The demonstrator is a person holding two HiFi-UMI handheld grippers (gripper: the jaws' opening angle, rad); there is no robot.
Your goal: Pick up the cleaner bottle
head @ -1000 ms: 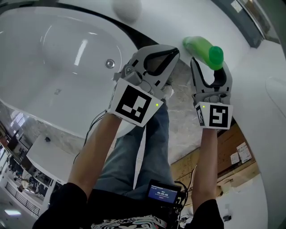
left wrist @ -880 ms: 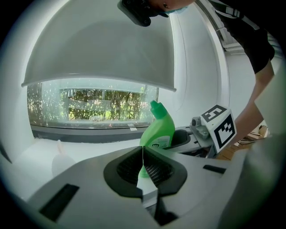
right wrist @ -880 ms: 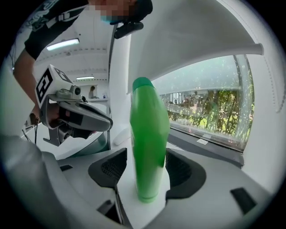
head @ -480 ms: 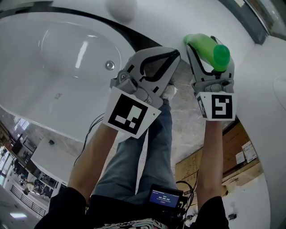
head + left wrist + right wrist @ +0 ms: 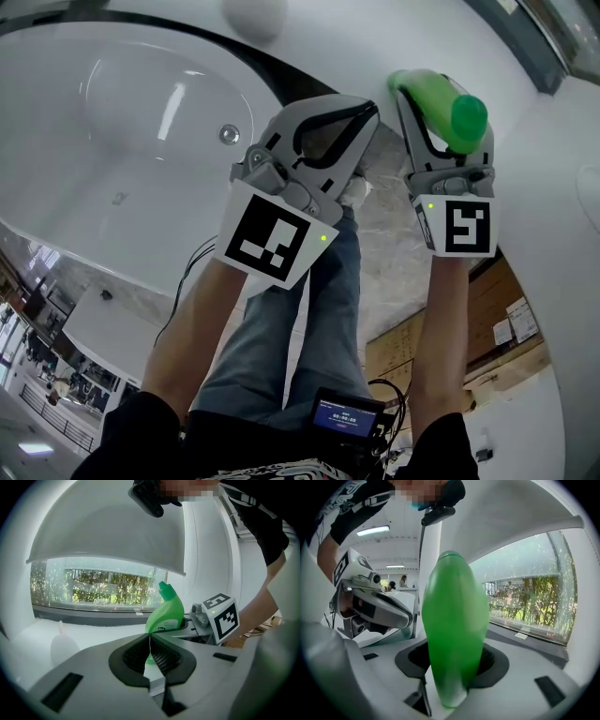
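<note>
The right gripper [image 5: 442, 105] has just been closing its jaws, which now clamp the cleaner bottle [image 5: 454, 620]. Lifting appears possible. The left gripper [image 5: 367, 112] is closed and empty.

A white ledge [image 5: 347, 42] runs round the rim of the bathtub [image 5: 131, 178] and carries two things. The green cleaner bottle [image 5: 433, 92] stands upright on it, base flat on the white surface, close to where the ledge meets the dark sill [image 5: 93, 614] under the window. Well apart from it, further along the same ledge, sits a white rounded thing [image 5: 253, 14] with a thin stem on top - what it is cannot be made out. A black band [image 5: 272, 80] edges the ledge on the tub side.
</note>
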